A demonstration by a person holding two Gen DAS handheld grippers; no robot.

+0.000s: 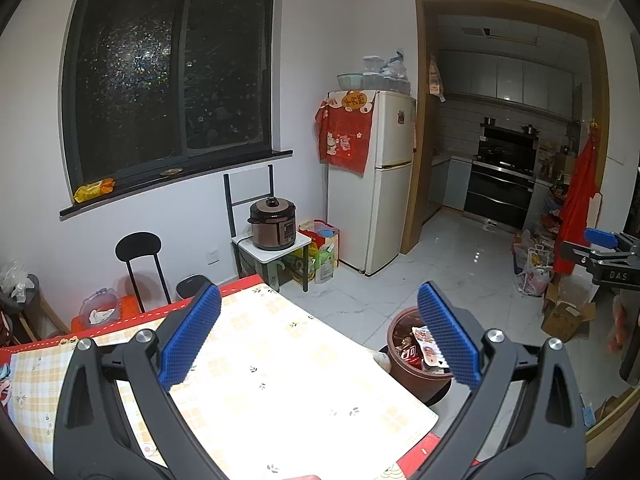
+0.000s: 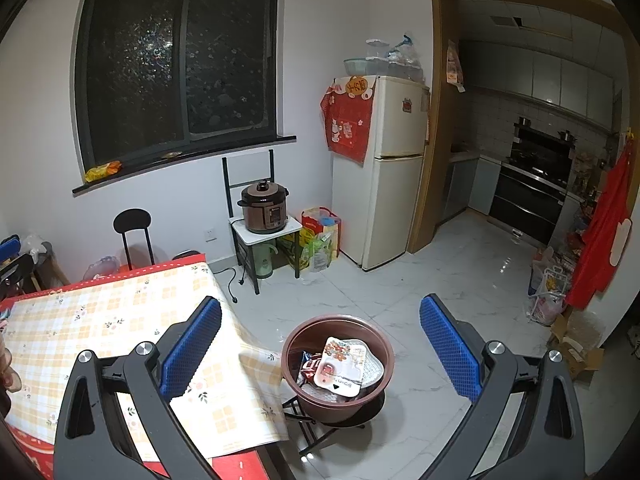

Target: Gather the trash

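A brown round bin (image 2: 304, 394) stands on a black stool beside the table's corner and holds several snack wrappers, with a white and red packet (image 2: 340, 366) on top. It also shows in the left wrist view (image 1: 416, 380). My right gripper (image 2: 320, 344) is open and empty, held above the bin. My left gripper (image 1: 320, 332) is open and empty above the table (image 1: 256, 364), with the bin to its right. The right gripper's blue tip (image 1: 600, 236) shows at the right edge of the left wrist view.
The table (image 2: 100, 320) has a checked yellow cloth over a red one. A pressure cooker (image 2: 264, 208) sits on a small stand by the wall. A fridge (image 2: 388, 168), bags on the floor (image 2: 320, 240), a black chair (image 2: 132, 232) and boxes (image 2: 576, 344) stand around.
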